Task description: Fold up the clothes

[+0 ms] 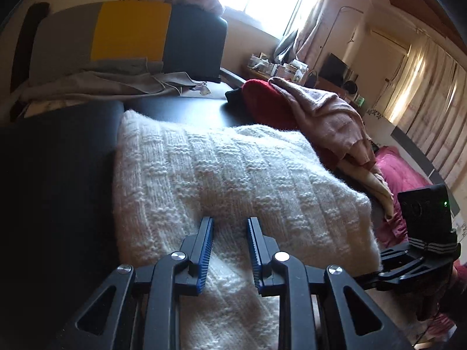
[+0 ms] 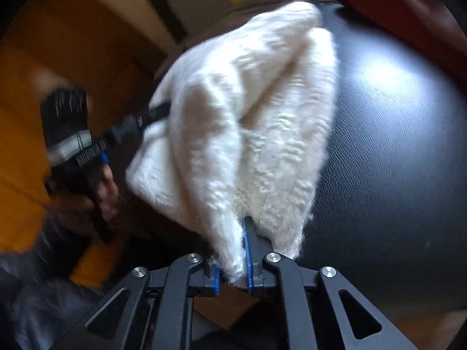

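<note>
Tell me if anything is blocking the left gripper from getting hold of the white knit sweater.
Nothing visible does. The left gripper sits right over the white knit sweater, its fingers apart with knit between them. The red garment and pink garment lie beyond it.

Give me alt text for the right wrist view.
The right hand-held gripper pinches an edge of a fluffy white sweater between its blue pads, above a black leather surface. The picture is blurred; a red garment lies at top right.
</note>
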Motion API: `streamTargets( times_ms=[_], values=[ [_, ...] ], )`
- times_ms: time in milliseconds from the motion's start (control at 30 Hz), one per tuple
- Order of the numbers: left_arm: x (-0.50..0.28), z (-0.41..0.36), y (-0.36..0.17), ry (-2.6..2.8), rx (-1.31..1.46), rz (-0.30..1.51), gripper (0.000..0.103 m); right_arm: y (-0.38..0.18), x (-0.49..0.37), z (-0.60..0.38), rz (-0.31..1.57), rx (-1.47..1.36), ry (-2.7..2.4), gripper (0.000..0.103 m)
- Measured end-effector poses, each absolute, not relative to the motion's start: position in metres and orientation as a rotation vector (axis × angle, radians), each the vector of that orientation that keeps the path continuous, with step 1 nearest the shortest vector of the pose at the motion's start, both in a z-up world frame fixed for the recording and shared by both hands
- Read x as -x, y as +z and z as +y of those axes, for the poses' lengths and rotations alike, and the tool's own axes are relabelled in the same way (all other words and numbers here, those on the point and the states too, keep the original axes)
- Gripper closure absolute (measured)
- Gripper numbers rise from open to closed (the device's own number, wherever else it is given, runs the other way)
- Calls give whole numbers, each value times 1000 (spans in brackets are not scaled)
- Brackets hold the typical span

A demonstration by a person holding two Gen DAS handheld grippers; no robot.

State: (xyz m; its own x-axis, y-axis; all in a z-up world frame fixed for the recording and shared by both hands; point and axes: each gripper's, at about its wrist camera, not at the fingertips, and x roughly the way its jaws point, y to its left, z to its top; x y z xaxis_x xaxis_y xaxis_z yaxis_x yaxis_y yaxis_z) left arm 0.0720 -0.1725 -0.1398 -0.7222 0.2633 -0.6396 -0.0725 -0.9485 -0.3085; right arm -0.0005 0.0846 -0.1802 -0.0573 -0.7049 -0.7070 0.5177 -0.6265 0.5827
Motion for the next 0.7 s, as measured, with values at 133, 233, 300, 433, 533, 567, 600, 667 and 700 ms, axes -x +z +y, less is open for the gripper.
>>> streamTargets(
  times_ms=[133, 233, 300, 433, 533, 567, 600, 667, 700],
  values=[
    [-77, -169, -138, 2745, 1062, -318, 80, -169, 1, 102, -325, -1350, -1743, 67],
    [-78, -168, -137, 2757, 1058, -304, 79, -140, 0, 122, -374, -1249, -1807, 16],
    [-77, -166, -138, 2759, 1051, -306, 78, -123, 5, 129, -434, -1165, -1855, 15],
    [-81, -166, -139, 2769, 1044, -289, 77, -111, 30, 118, -531, -1057, -1930, 15],
    [-86, -167, -136, 2783, 1026, -301, 77, -121, 59, 107, -575, -1084, -1971, 15],
    [-88, -166, -135, 2785, 1006, -305, 77, -127, 67, 98, -582, -1117, -1976, 15],
    [-92, -165, -134, 2774, 977, -306, 77, -133, 73, 90, -585, -1148, -1973, 15],
    [-96, -161, -137, 2778, 972, -275, 77, -143, 84, 79, -571, -1198, -1962, 15],
    [-97, -160, -137, 2776, 966, -276, 77, -146, 86, 75, -529, -1209, -1979, 29]
  ],
)
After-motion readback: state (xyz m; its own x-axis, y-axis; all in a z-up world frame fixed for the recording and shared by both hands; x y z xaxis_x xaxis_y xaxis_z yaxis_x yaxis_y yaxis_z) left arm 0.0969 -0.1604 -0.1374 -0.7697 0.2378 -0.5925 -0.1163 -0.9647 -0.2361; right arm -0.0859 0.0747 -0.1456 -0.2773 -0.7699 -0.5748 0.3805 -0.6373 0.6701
